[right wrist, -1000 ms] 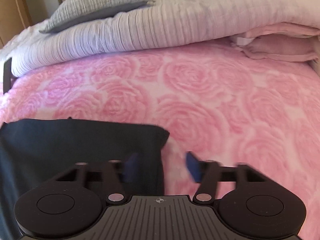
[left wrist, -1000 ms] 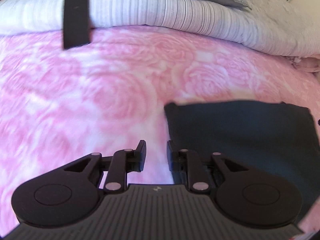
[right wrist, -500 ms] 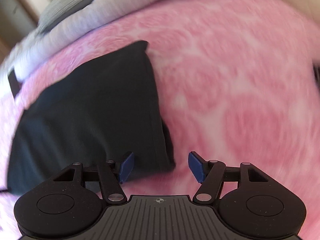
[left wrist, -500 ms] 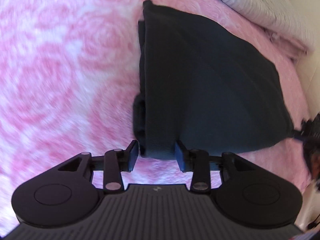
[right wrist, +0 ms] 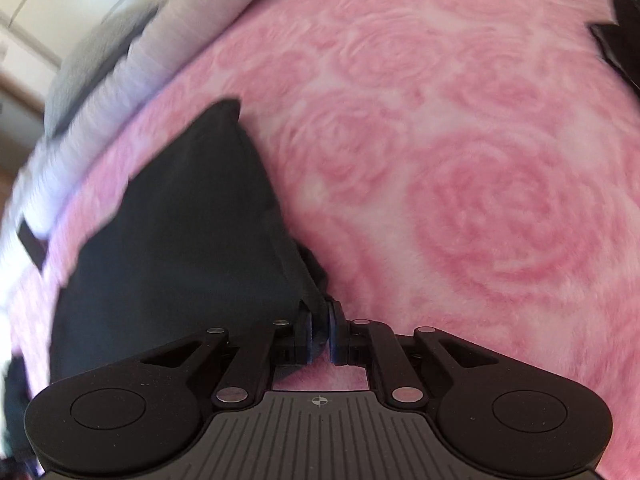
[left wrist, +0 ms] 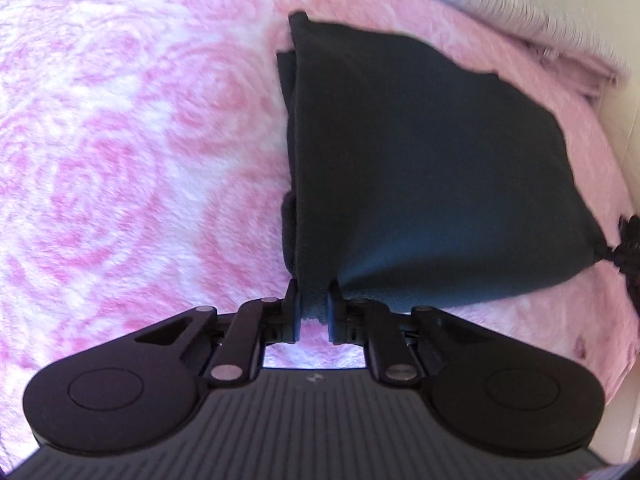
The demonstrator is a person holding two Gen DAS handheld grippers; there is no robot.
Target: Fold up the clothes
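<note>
Left gripper [left wrist: 314, 308]: we've just closed on the dark cloth's [left wrist: 420, 168] near corner.
Right gripper [right wrist: 319, 332]: just clamped the other corner.
Meaning: we can fold next.

The dark folded garment [left wrist: 420, 168] hides its own near-left corner between the pads of the left gripper [left wrist: 314, 306]. At its right corner a black shape [left wrist: 628, 252] is cut off by the frame edge; what it is cannot be told. In the right wrist view the garment's [right wrist: 172, 240] near corner vanishes inside the right gripper [right wrist: 319, 334]. Beyond the garment, the striped bedding [right wrist: 100, 92] is smeared by blur, and a dark object [right wrist: 624, 36] far right of the garment is cropped.
</note>
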